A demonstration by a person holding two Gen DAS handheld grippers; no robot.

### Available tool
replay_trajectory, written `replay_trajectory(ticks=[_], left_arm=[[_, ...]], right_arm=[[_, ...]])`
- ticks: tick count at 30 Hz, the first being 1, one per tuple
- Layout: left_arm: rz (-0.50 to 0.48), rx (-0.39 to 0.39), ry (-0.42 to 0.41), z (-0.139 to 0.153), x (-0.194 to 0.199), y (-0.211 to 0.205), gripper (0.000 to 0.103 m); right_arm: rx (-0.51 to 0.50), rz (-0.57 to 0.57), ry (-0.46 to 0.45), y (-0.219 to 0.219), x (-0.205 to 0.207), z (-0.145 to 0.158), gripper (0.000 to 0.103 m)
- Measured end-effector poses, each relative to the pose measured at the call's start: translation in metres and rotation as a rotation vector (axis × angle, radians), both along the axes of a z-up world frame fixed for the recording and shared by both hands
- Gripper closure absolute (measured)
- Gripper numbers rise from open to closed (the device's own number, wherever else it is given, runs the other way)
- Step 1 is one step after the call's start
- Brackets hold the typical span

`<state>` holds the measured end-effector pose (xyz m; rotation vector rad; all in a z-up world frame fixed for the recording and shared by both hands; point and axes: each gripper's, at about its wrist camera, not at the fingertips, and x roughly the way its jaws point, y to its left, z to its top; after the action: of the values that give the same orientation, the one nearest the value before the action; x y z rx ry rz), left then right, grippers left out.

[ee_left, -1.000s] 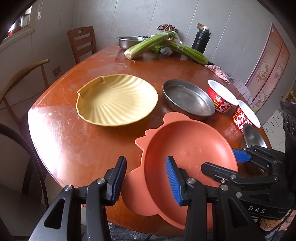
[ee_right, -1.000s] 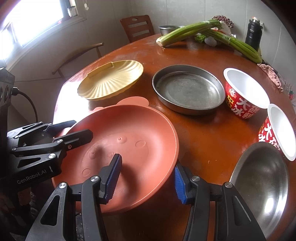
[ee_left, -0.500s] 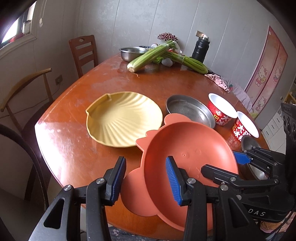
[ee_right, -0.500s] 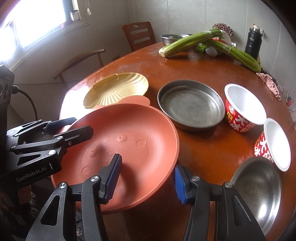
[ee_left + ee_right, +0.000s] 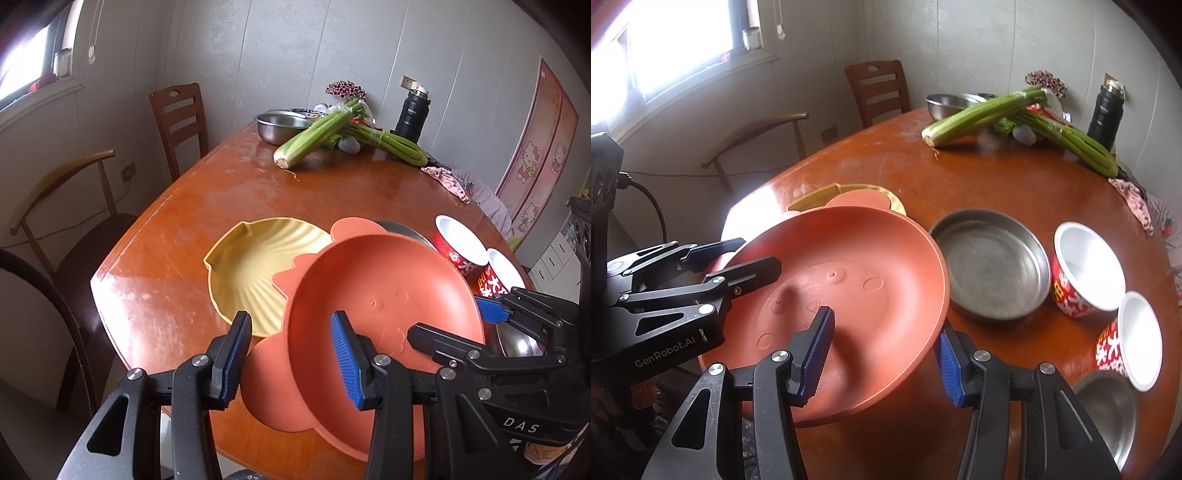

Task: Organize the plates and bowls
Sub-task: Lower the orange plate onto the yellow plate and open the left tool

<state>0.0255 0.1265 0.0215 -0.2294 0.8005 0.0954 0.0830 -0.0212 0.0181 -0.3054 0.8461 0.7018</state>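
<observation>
The orange plate [image 5: 384, 295] with ear-shaped tabs hangs tilted above the near end of the tabletop [image 5: 332, 192], carried between both tools. At far left in the left wrist view two chairs stand by the wall, and the window side is bright. The left tool [image 5: 291, 354] straddles the plate's left rim, one blue pad outside the rim and one over the inside of the dish; its fingers look spread and I cannot tell whether they press the plate. Behind the raised plate the yellow shell-shaped plate [image 5: 251, 266] lies flat on the tabletop, partly covered by the orange one. The right tool [image 5: 882, 354] likewise straddles the plate's near right rim, one pad above the dish and one below and outside the edge; whether it clamps is not clear either. Further right, in the right wrist view, the round steel pan [image 5: 990, 266] sits on the tabletop just beside the plate's edge, then two red-and-white paper bowls [image 5: 1086, 273] side by side, and a steel bowl [image 5: 1108, 410] near the tabletop's edge. At the far end lie celery stalks [image 5: 975, 114], another steel bowl [image 5: 945, 103] and a black flask [image 5: 1106, 110].
</observation>
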Motion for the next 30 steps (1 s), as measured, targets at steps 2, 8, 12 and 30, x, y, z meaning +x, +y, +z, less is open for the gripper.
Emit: replay_trajectory(ticks=[2,8,12,30], left_arm=[[0.004,-0.001,-0.005,0.002,0.003,0.005,0.059],[0.008,-0.008,-0.015,0.004,0.010,0.014,0.059],[0.015,-0.019,-0.009,0.002,0.016,0.024,0.059],[0.031,-0.012,0.039,-0.026,0.057,0.058,0.060]], right_arm=[[0.006,0.007,-0.003,0.004,0.002,0.003,0.048],[0.037,0.038,-0.001,0.019,0.010,0.009,0.048],[0.056,0.050,0.007,0.031,0.023,0.010,0.048],[0.026,0.073,0.050,0.077,0.068,-0.023,0.048]])
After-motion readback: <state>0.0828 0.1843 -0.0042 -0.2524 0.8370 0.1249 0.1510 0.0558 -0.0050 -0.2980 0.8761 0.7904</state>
